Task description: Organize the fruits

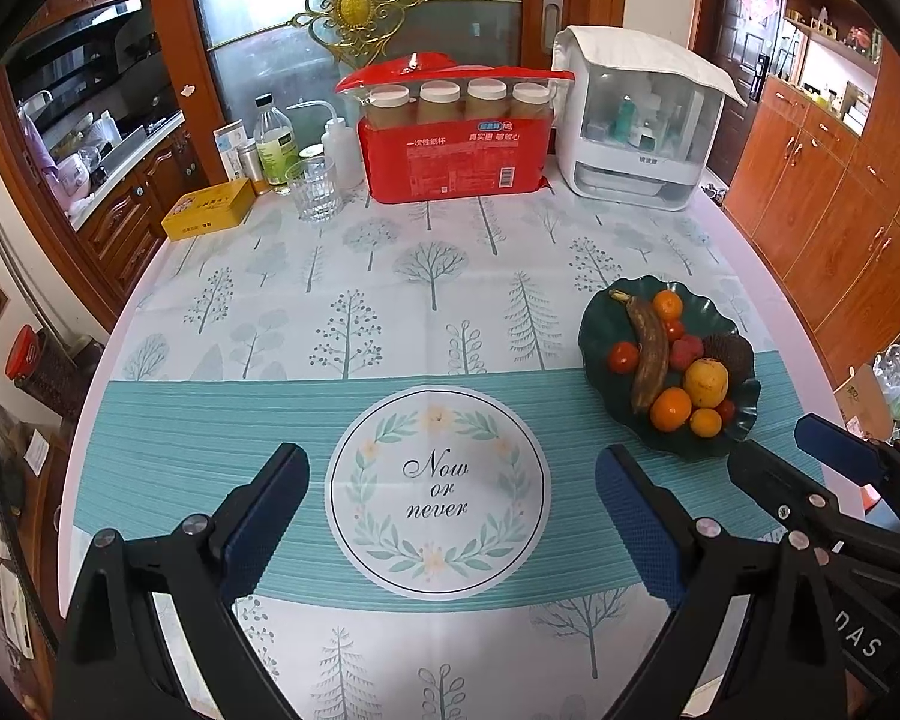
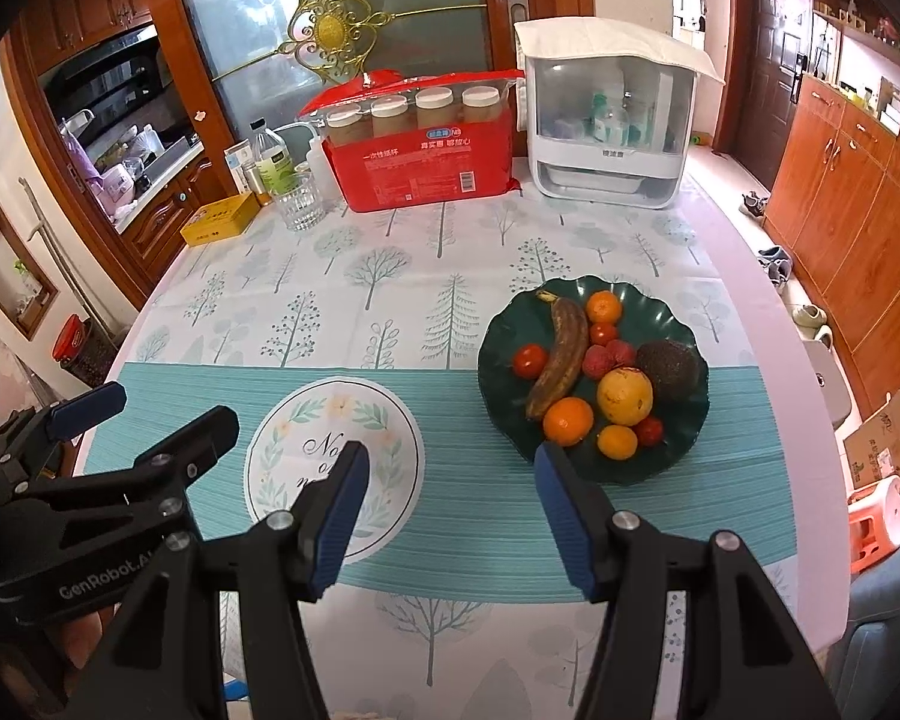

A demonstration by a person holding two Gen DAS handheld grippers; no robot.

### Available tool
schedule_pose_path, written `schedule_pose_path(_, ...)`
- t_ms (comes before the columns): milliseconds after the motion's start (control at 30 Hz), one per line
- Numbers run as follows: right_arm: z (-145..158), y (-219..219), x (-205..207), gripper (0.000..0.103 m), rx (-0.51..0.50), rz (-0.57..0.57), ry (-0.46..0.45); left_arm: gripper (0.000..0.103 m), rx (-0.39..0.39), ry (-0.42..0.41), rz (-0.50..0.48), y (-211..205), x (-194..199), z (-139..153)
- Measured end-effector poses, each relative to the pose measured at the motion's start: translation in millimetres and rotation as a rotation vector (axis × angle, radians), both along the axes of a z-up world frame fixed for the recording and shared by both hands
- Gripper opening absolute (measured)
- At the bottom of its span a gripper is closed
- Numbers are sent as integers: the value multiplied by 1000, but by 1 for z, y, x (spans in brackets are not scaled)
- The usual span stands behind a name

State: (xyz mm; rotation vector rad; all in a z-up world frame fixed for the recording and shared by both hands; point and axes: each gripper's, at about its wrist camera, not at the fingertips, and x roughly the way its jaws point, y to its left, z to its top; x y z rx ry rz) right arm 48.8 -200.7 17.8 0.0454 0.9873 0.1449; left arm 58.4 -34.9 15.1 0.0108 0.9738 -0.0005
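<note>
Fruits (image 2: 594, 372) fill the green plate (image 2: 498, 324); both tongs, left (image 1: 450, 516) and right (image 2: 450, 504), hover apart, empty, above the tablecloth (image 1: 390, 276).

plate (image 2: 690, 420) near rim hidden behind right gripper (image 2: 450, 516) finger; banana (image 2: 561, 354) covers fruit beneath; left gripper (image 1: 450, 516) body cut by frame bottom; red pack (image 1: 456, 162) print too small to read

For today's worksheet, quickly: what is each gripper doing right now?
Left gripper: open, holding nothing, above the tablecloth.
Right gripper: open, holding nothing, near the fruit plate.
</note>
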Motion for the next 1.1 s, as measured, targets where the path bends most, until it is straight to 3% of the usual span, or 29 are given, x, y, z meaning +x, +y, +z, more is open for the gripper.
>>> schedule_pose_path(1100, -7, 9, -15, 58, 27, 7, 17, 96, -7, 16, 17, 8, -21, -8)
